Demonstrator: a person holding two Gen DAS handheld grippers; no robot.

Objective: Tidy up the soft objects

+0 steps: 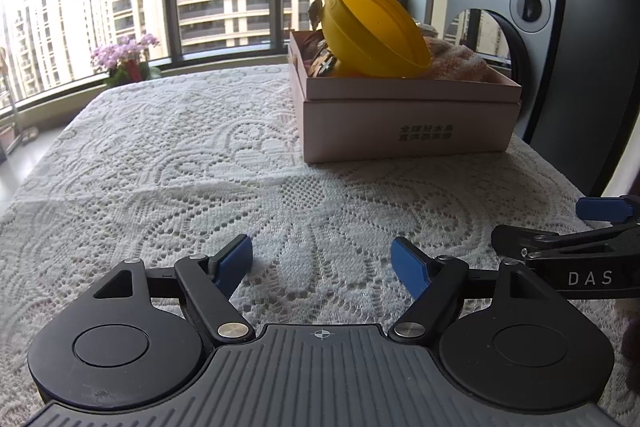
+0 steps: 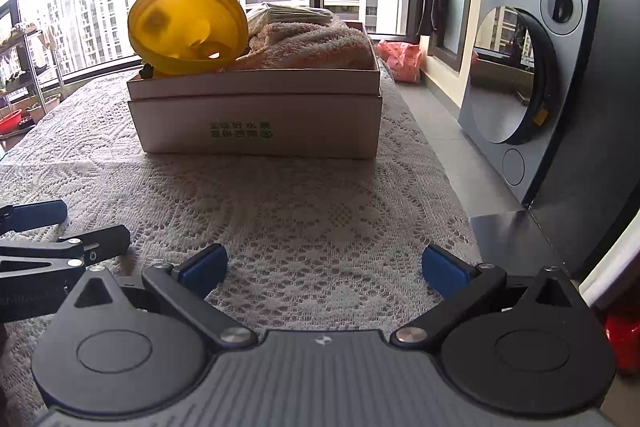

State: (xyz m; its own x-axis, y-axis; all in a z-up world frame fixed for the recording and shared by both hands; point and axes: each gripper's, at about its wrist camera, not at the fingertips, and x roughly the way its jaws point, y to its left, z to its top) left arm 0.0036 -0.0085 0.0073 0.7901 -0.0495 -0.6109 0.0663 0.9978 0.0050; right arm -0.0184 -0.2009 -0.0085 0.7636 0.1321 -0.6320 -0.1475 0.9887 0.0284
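A pinkish cardboard box (image 1: 400,131) (image 2: 256,131) stands on the lace-covered table. Inside it a yellow plastic bowl (image 1: 372,27) (image 2: 184,31) leans tilted on its left side, and a peach towel (image 1: 456,61) (image 2: 312,47) fills the right side. A clear plastic packet (image 2: 288,13) shows behind the towel. My left gripper (image 1: 323,263) hovers low over the cloth, well short of the box, open with nothing between its blue pads. My right gripper (image 2: 324,267) is beside it, likewise open with nothing between its pads. Each view catches the other gripper's fingers (image 1: 604,209) (image 2: 36,215) at its edge.
White lace cloth (image 1: 200,155) covers the table. A front-loading washing machine (image 2: 528,87) stands just past the table's right edge. Pink flowers (image 1: 128,55) sit on the window sill at far left. A pink bag (image 2: 400,61) lies on the floor behind the box.
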